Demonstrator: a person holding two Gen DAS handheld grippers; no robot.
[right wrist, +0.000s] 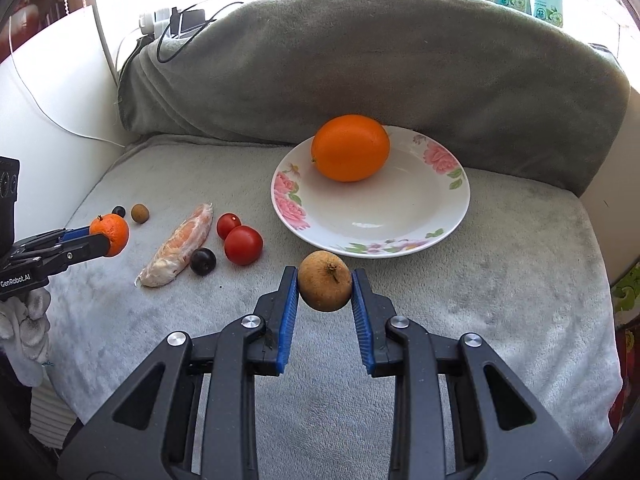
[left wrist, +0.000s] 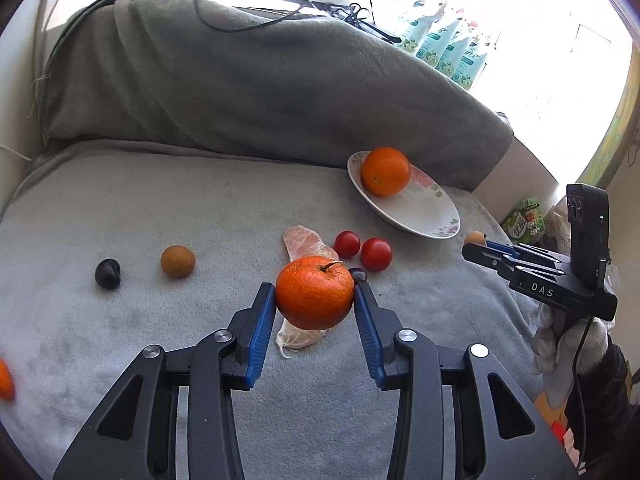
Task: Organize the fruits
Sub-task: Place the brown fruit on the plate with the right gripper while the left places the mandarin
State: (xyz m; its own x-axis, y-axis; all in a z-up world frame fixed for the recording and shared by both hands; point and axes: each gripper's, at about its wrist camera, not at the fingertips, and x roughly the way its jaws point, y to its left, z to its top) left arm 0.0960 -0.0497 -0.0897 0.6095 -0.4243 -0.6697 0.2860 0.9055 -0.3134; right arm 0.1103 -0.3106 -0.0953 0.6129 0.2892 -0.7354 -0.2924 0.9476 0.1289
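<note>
Right wrist view: the right gripper (right wrist: 325,286) squeezes a brown longan (right wrist: 325,286) just in front of the plate (right wrist: 400,236) — lift it over the rim, then let go softly. The left gripper (left wrist: 315,298) pinches a mandarin (left wrist: 315,298), near the tomatoes (left wrist: 375,254).

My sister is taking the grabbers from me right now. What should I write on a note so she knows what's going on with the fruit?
Left gripper: shut on the tangerine, held above the grey blanket.
Right gripper: shut on a brown longan, just in front of the flowered plate.
Done: one big orange sits on the plate.
Left on the blanket: two cherry tomatoes, two dark grapes, another longan, and a peeled citrus segment.
Next, probably: set both held fruits on the plate, then fetch the rest.
</note>
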